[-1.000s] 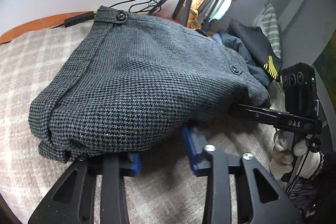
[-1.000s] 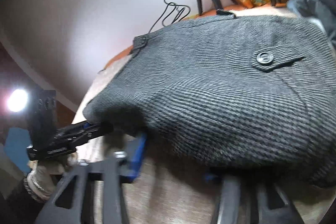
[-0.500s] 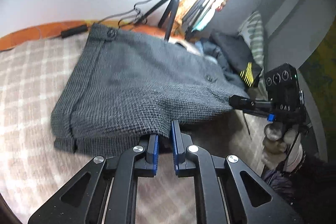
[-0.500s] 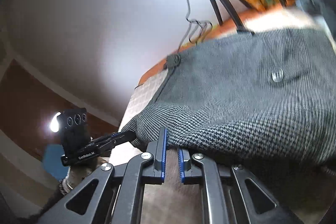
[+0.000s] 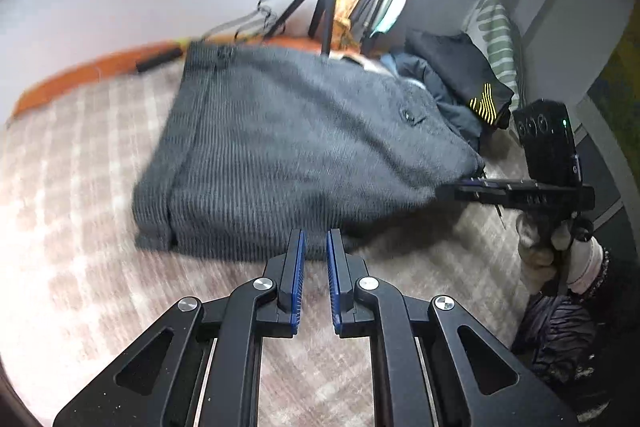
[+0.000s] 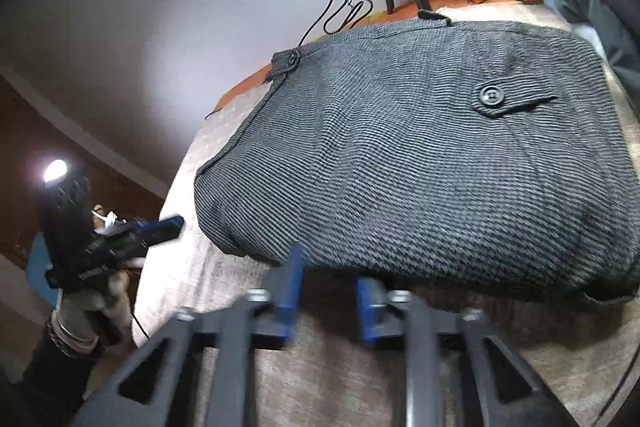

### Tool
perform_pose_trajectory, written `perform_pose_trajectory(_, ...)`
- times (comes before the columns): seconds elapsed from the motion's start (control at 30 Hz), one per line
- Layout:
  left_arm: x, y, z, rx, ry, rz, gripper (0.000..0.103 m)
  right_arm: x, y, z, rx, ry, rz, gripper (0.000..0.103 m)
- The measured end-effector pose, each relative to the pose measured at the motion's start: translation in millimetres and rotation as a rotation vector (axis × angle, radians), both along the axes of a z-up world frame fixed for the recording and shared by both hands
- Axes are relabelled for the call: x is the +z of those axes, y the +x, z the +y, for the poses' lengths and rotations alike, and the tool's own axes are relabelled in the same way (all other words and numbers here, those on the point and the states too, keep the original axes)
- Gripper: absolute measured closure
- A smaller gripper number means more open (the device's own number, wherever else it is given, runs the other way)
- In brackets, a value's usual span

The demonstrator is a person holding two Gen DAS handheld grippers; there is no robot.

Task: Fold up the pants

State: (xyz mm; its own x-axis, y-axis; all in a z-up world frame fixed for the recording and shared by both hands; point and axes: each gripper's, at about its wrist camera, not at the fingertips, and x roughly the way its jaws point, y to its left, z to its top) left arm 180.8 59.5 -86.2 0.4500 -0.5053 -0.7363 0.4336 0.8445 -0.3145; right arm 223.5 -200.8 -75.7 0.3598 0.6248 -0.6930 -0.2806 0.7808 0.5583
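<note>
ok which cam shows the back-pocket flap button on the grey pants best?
Right wrist view: the round black flap button on the folded grey houndstooth pants sits close, large and fairly sharp. In the left wrist view the same button is small, far off and motion-blurred.

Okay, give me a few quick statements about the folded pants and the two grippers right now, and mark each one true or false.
1. The pants lie folded on the checked blanket. True.
2. The left gripper clamps the pants. False: it holds nothing, a narrow gap between its pads.
3. The right gripper is open. True.
4. A pocket button faces up. True.
5. The pants are bright red. False: grey houndstooth.
</note>
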Motion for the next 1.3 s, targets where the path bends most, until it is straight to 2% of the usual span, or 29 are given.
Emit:
perform_pose_trajectory(0.1, 8.6, 7.7, -10.6, -0.014, 0.024, -0.042, 0.093, -2.1, -9.9, -13.9, -0.029, 0.008, 0.010, 0.055)
perform_pose_trajectory(0.13, 9.5, 10.4, -15.0, -0.021, 0.037, -0.060, 0.093, -2.2, -15.1, -20.3, -0.051, 0.021, 0.019, 0.048)
perform_pose_trajectory(0.27, 3.5, 17.0, -23.4, -0.035, 0.057, -0.069, 0.093, -4.8, -28.8, -57.1, -0.197, 0.090, 0.039, 0.032)
perform_pose_trajectory(0.33, -1.2, 18.0, -25.9, -0.039, 0.064, -0.065, 0.093, -8.9, -31.1, -77.5, -0.278, 0.135, 0.054, 0.028)
perform_pose_trajectory(0.47, -7.8, 19.4, -27.4, -0.035, 0.070, -0.062, 0.093, -19.5, -27.9, -114.5, -0.418, 0.265, 0.092, 0.023)
perform_pose_trajectory(0.7, -14.0, 22.0, -28.5, -0.036, 0.077, -0.059, 0.093, -45.9, -1.4, -139.2, -0.520, 0.390, 0.204, 0.022)
perform_pose_trajectory(0.8, -10.8, 19.6, -24.5, -0.029, 0.076, -0.067, 0.091, -44.4, 6.0, -139.8, -0.527, 0.359, 0.196, 0.034)
perform_pose_trajectory(0.83, -8.9, 19.0, -20.8, -0.019, 0.077, -0.073, 0.087, -41.3, 8.7, -137.8, -0.524, 0.324, 0.184, 0.049)
perform_pose_trajectory(0.87, -7.6, 19.3, -17.4, -0.010, 0.072, -0.074, 0.087, -36.9, 11.3, -134.1, -0.511, 0.280, 0.161, 0.059)
perform_pose_trajectory(0.93, -4.8, 21.5, -12.5, 0.005, 0.064, -0.078, 0.087, -25.6, 13.6, -128.1, -0.478, 0.199, 0.105, 0.068)
perform_pose_trajectory(1.07, -3.0, 28.8, -16.1, 0.009, 0.049, -0.087, 0.087, 20.1, 11.4, -104.5, -0.380, -0.009, -0.080, 0.078)
perform_pose_trajectory(1.13, -8.2, 32.9, -27.1, -0.014, 0.070, -0.086, 0.087, 41.4, 10.3, -94.2, -0.336, -0.104, -0.182, 0.081)
perform_pose_trajectory(1.2, -20.7, 37.8, -39.9, -0.043, 0.115, -0.067, 0.087, 44.9, 13.1, -93.8, -0.337, -0.159, -0.204, 0.083)
perform_pose_trajectory(1.3, -48.1, 39.7, -55.6, -0.092, 0.211, -0.021, 0.087, 27.0, 15.6, -103.1, -0.367, -0.176, -0.139, 0.084)
